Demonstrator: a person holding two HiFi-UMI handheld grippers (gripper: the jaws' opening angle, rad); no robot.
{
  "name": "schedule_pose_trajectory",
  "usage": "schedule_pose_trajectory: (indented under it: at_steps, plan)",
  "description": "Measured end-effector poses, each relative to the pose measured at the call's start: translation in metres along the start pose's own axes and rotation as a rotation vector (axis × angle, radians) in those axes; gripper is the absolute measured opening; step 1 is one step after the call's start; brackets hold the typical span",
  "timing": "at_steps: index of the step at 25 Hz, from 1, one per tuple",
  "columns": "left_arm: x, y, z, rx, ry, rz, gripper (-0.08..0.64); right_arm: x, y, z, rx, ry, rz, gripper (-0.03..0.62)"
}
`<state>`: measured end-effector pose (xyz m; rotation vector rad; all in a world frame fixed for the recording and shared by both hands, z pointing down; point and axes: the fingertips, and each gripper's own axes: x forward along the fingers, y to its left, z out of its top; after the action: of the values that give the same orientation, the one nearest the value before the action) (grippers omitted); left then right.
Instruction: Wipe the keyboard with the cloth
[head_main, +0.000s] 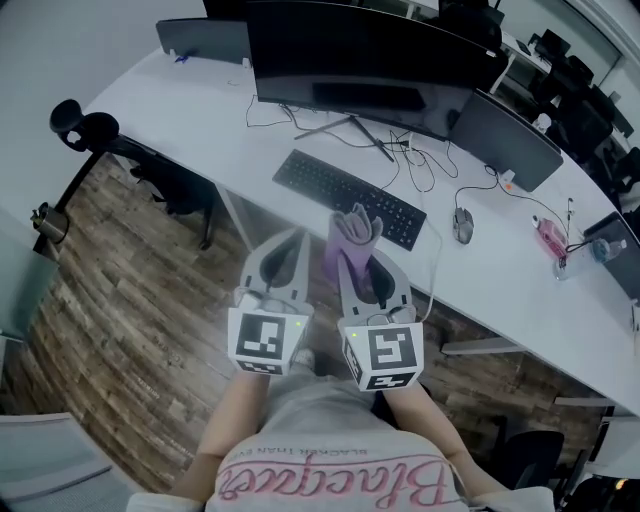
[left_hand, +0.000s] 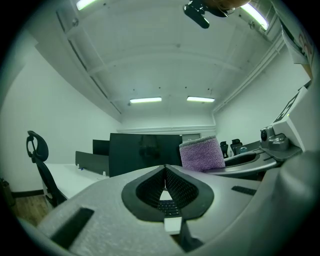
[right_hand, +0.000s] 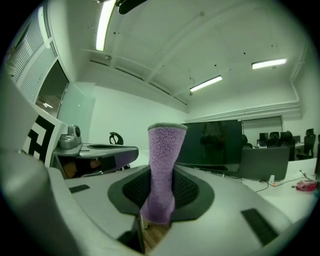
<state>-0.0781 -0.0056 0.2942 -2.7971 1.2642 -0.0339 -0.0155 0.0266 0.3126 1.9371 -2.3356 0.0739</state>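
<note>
Purple cloth (right_hand: 165, 145) in right claw (right_hand: 161, 172), keyboard (head_main: 345, 195) ahead

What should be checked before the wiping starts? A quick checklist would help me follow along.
1. Cloth held: ok. The right gripper is shut on the purple cloth.
2. Left gripper free: ok. Its jaws are together with nothing between them.
3. Keyboard uncovered: ok. It lies on the desk ahead of both grippers.
4. Cloth on the keys: not ok. Its free end is up in the air.
5. Mouse out of the way: ok. It lies apart, to the right.
6. Cloth clean: cannot tell.
</note>
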Motion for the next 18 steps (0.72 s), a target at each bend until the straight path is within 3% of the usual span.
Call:
schedule_pose_trajectory:
  at_steps: [11, 18]
  plan:
    - [0.052, 0.051, -0.016, -0.011, 0.018, -0.067, 0.005, 0.068, -0.003, 0.001, 0.011, 0.021, -0.056, 0.092]
    - [0.07, 0.075, -0.029, -0.028, 0.041, -0.065, 0.005, 0.101, -0.002, -0.005, 0.025, 0.045, -0.051, 0.092]
